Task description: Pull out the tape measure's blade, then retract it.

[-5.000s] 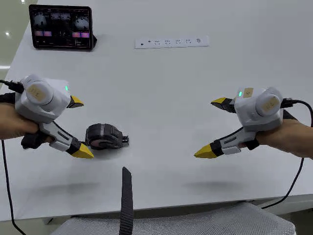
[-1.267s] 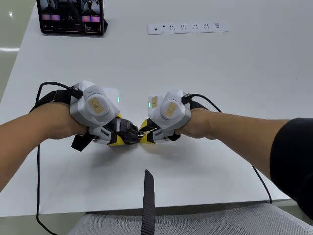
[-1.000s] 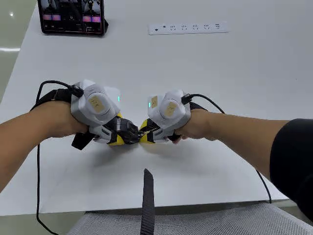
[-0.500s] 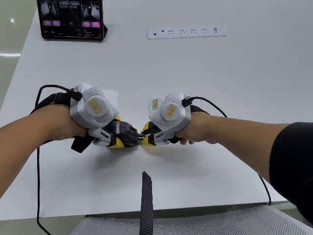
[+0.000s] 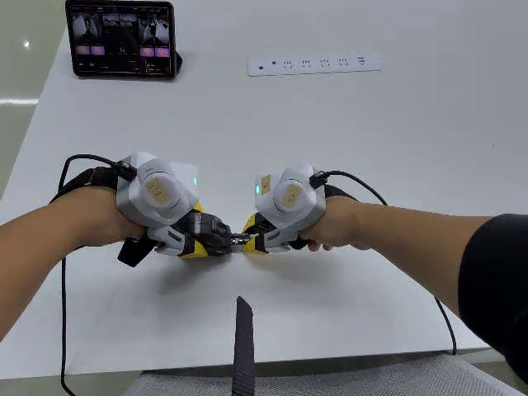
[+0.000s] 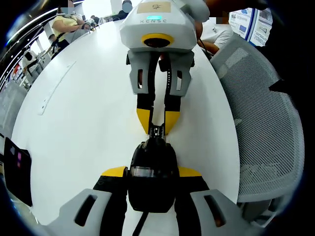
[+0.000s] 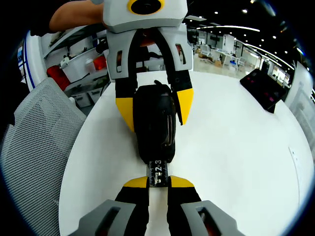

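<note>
The right gripper [image 7: 157,183] has eased away since half a second ago, baring a little of the likely stiff, springy blade [image 7: 158,172], its fingers pinched on the tip, while the left gripper [image 6: 151,173] clamps its fingers on the hard, compact tape measure [image 5: 210,233] near the front edge of the surface [image 5: 371,132].

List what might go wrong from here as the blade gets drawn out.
1. The right tool pinches only the tip of the blade, with little of it out. The tip may slip free and snap back into the tape measure.
2. The left tool clamps the tape measure by its sides alone. A hard or off-line pull could twist it or drag it out of the jaws.
</note>
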Action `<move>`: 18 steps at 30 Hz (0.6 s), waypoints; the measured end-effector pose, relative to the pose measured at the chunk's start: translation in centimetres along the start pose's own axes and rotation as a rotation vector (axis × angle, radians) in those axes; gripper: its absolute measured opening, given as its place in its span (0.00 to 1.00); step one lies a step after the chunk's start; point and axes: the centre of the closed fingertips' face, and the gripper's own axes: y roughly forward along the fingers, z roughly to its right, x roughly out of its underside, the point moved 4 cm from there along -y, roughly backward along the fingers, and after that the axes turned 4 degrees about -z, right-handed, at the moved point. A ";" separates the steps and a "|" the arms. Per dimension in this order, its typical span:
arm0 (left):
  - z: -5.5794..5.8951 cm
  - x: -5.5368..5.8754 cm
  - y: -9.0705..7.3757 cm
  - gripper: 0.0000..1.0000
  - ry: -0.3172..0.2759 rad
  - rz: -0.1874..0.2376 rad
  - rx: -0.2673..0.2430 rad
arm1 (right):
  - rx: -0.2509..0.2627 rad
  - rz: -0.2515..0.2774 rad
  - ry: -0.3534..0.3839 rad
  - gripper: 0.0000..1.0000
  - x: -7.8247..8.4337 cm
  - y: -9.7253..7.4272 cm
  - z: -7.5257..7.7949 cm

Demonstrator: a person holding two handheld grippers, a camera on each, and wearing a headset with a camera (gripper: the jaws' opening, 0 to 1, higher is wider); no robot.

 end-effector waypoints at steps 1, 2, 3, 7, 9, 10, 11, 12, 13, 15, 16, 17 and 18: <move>0.0 0.0 0.0 0.32 -0.001 0.002 -0.001 | 0.000 -0.001 0.000 0.09 0.1 0.0 0.0; 0.0 0.0 0.0 0.32 -0.001 0.002 -0.001 | 0.000 -0.002 0.000 0.09 0.1 -0.1 0.0; 0.0 0.0 0.0 0.32 -0.001 0.002 -0.001 | -0.001 -0.002 0.003 0.09 0.1 -0.1 0.1; -0.1 0.0 0.0 0.32 0.000 0.001 -0.003 | -0.001 -0.003 0.006 0.09 0.3 -0.3 0.1; -0.1 0.0 0.0 0.32 -0.003 0.002 -0.004 | -0.001 -0.003 0.005 0.09 0.4 -0.4 0.2; -0.1 0.0 0.0 0.32 -0.005 0.003 -0.004 | 0.000 -0.004 0.005 0.09 0.4 -0.4 0.2; -0.1 0.0 0.0 0.32 -0.006 0.004 -0.003 | 0.000 -0.006 0.002 0.09 0.5 -0.5 0.2; -0.1 0.0 0.0 0.32 -0.006 0.003 -0.003 | 0.000 -0.008 -0.002 0.09 0.5 -0.5 0.2; -0.1 0.0 0.0 0.32 -0.005 0.002 -0.003 | 0.001 -0.009 -0.004 0.09 0.5 -0.5 0.2; -0.1 0.0 0.0 0.32 -0.005 0.001 -0.005 | 0.002 -0.013 -0.004 0.09 0.6 -0.6 0.2; -0.1 0.1 0.0 0.32 -0.005 0.002 -0.005 | 0.003 -0.015 -0.007 0.09 0.6 -0.6 0.2; -0.2 0.1 0.0 0.32 -0.005 0.003 -0.005 | 0.003 -0.016 -0.003 0.09 0.7 -0.7 0.2; -0.2 0.1 0.1 0.32 -0.006 0.004 -0.006 | 0.002 -0.017 -0.002 0.09 0.7 -0.7 0.2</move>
